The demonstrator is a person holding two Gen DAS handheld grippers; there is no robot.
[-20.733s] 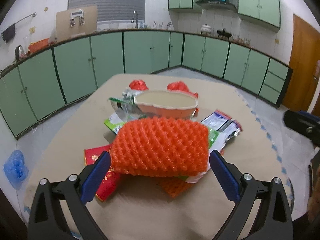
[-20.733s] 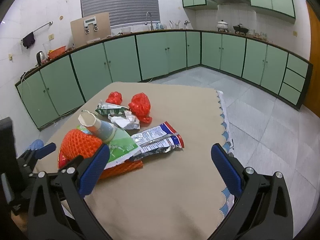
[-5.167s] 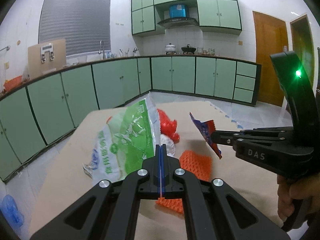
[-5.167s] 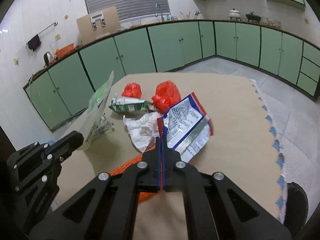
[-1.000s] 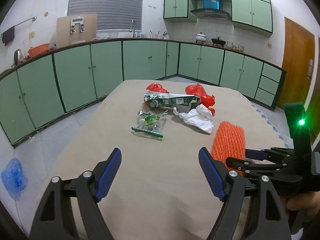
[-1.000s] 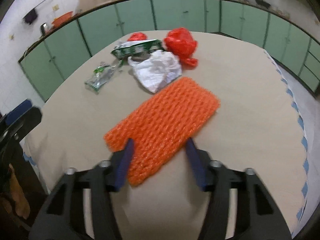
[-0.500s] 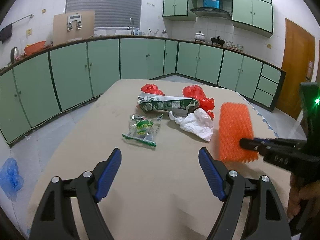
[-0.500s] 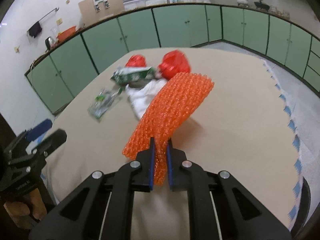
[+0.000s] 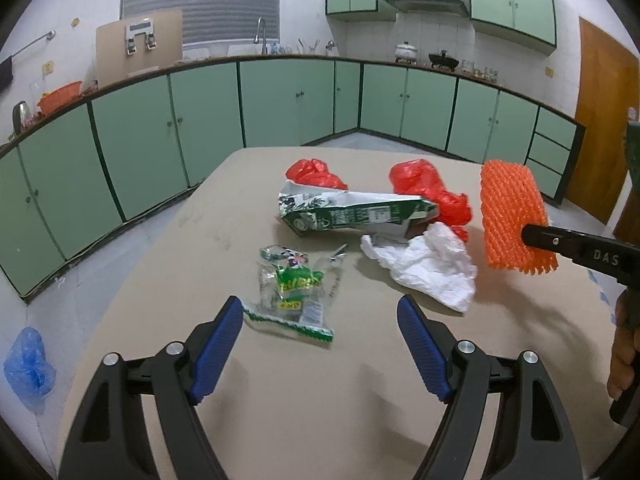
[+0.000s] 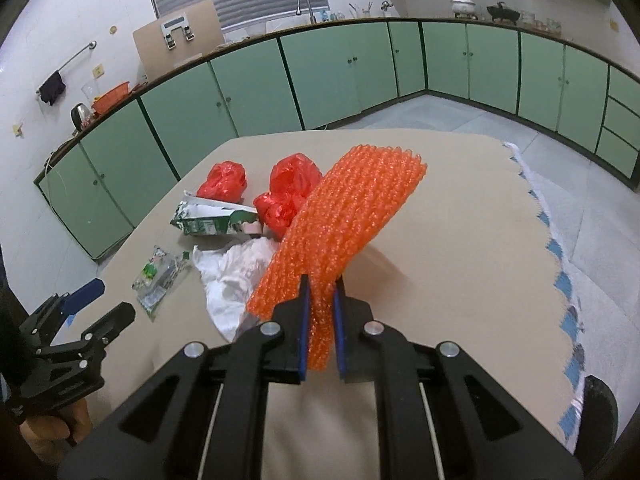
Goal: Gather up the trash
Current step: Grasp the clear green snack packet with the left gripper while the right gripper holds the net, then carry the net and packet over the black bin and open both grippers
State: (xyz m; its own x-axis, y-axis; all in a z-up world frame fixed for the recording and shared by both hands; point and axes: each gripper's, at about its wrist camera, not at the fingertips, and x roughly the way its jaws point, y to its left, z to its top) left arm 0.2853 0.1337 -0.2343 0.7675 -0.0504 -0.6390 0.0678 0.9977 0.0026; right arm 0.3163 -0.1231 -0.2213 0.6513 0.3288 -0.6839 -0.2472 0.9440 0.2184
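Note:
My right gripper (image 10: 320, 312) is shut on an orange foam net (image 10: 352, 216) and holds it above the table; the net also shows at the right of the left wrist view (image 9: 514, 216). My left gripper (image 9: 320, 344) is open and empty, just short of a clear green-printed wrapper (image 9: 292, 288). Beyond lie a crumpled white tissue (image 9: 428, 264), a green and white carton (image 9: 352, 210) and two red plastic bags (image 9: 314, 172) (image 9: 430, 186).
The trash lies on a beige table (image 9: 304, 392) with a scalloped cloth edge on the right (image 10: 560, 272). Green cabinets (image 9: 280, 104) ring the room. A blue bag (image 9: 28, 360) lies on the floor to the left.
My right gripper closed on the orange net and lifted it off the table. My left gripper moved closer to the green-printed wrapper and stays open.

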